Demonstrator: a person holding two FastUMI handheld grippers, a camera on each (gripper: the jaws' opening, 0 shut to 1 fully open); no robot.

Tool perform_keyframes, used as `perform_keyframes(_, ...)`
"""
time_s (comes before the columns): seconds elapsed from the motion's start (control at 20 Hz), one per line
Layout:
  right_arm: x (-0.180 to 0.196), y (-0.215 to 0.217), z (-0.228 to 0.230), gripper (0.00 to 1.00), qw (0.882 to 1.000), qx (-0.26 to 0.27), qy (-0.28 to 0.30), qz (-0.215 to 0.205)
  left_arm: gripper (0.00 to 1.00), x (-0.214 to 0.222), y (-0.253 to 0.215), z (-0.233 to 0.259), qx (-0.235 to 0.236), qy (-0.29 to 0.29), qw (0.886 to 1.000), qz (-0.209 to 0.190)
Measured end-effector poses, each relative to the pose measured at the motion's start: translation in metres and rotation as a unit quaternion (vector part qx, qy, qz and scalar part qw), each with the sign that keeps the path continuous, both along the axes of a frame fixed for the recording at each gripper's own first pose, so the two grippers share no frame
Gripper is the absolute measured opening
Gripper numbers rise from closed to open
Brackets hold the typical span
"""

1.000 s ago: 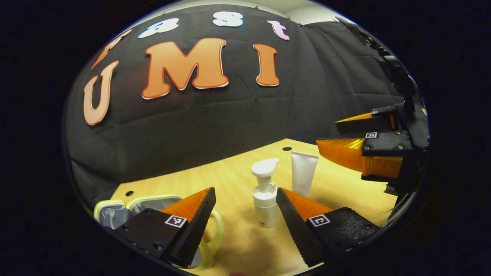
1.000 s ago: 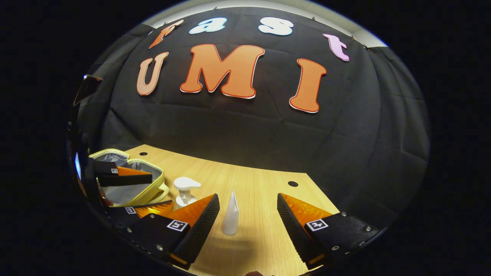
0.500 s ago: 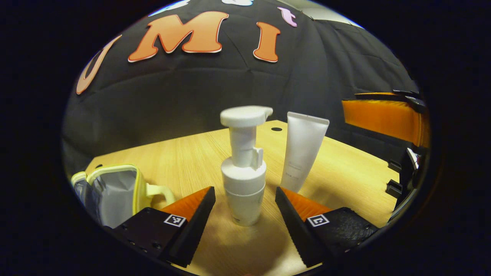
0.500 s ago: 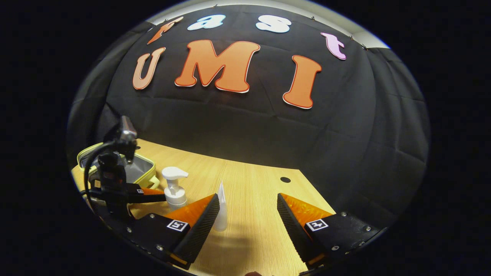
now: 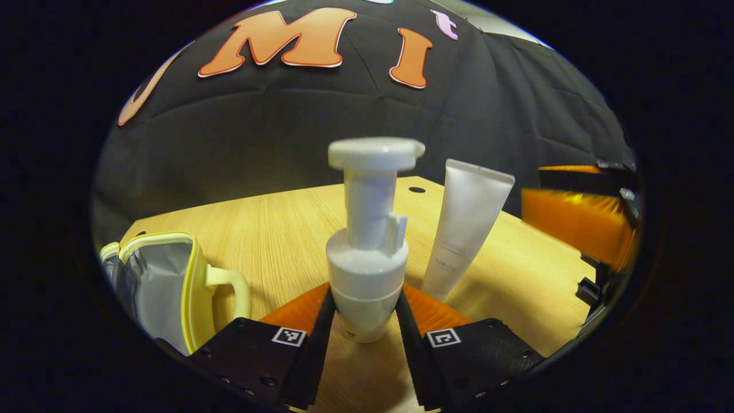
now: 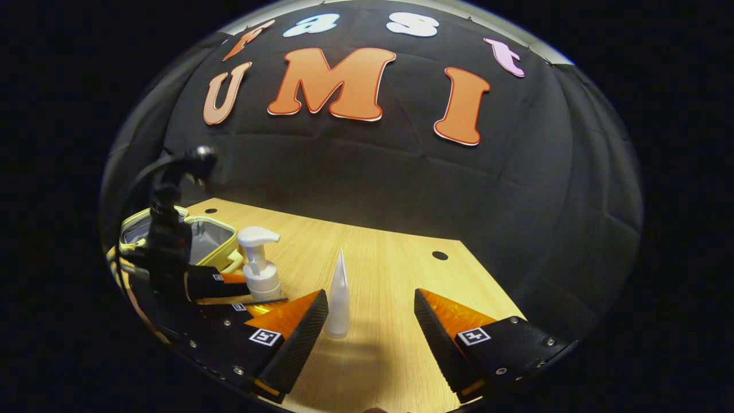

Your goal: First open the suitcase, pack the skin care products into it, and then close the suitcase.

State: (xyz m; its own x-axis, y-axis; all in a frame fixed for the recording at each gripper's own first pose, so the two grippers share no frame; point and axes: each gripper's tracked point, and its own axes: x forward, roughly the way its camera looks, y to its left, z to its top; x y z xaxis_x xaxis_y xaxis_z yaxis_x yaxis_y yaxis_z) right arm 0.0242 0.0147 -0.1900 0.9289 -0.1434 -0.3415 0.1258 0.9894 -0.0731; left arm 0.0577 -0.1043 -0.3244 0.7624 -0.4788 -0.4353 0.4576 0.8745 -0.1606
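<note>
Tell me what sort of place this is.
Probably a staged recording booth, not a home: a black cloth wall closes in a bare wooden table, where a pump bottle, a white tube and an open yellow suitcase are laid out for handheld grippers.

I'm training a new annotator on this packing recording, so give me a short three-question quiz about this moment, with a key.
1. True or false: the left hand-held gripper has both fingers closed on the pump bottle.
2. Multiple choice: the white tube on the table is A) lying flat, B) standing upright, C) inside the suitcase.
3. Fill in: the right hand-held gripper is ____, with the tube just ahead of its fingers, nearer one of them and untouched.

Key: 1 true; 2 B; 3 open.
</note>
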Motion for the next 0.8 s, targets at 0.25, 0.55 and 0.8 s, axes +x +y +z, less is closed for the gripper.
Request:
perform_keyframes(0.25, 0.015, 0.013, -0.033, 0.96, 0.999, 0.016, 0.024, 0.031, 0.59, -0.005, 0.021, 0.04, 0.008, -0.017, 1.0, 0.005)
perform_keyframes(0.55, 0.027, 0.031, -0.074, 0.96, 0.995, 0.033, 0.068, 0.07, 0.58, -0.008, 0.029, 0.04, 0.024, -0.005, 1.0, 0.01)
perform_keyframes(0.8, 0.036, 0.036, -0.09, 0.93, 0.994, 0.046, 0.07, 0.076, 0.52, -0.01, 0.029, 0.037, 0.01, 0.013, 1.0, 0.016)
